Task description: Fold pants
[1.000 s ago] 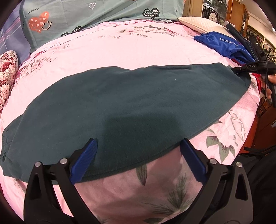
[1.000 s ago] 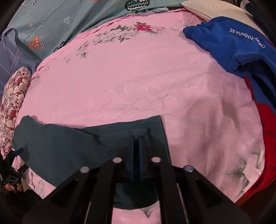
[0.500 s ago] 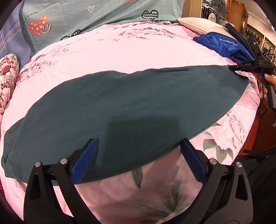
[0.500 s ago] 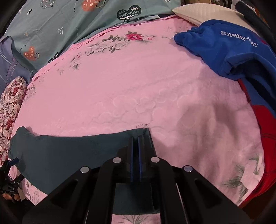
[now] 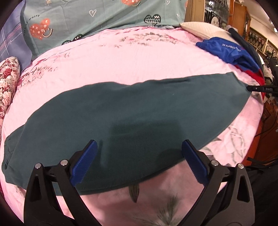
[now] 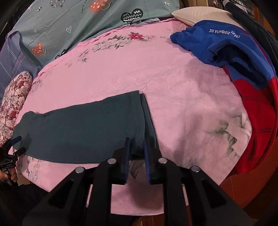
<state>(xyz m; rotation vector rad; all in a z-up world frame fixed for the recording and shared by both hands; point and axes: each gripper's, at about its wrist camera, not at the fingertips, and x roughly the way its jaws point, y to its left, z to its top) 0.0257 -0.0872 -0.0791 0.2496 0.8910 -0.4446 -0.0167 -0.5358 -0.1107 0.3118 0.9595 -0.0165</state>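
Dark green pants lie flat and stretched across the pink floral bedspread, folded lengthwise, waistband at the left. My left gripper is open and empty, its blue pads above the pants' near edge. In the right wrist view the pants end at the leg hems. My right gripper has its jaws slightly apart at the hem end, with the cloth lying flat between them. It also shows in the left wrist view at the far right.
A blue and red garment is heaped at the bed's right side beside a cream pillow. A teal patterned pillow lies at the back, and a floral cushion at the left. The bed edge drops off at the right.
My right gripper has opened slightly and let go of the hem, which now lies flat. It has drawn back toward the bed's near edge. The left gripper stayed open and lifted slightly.
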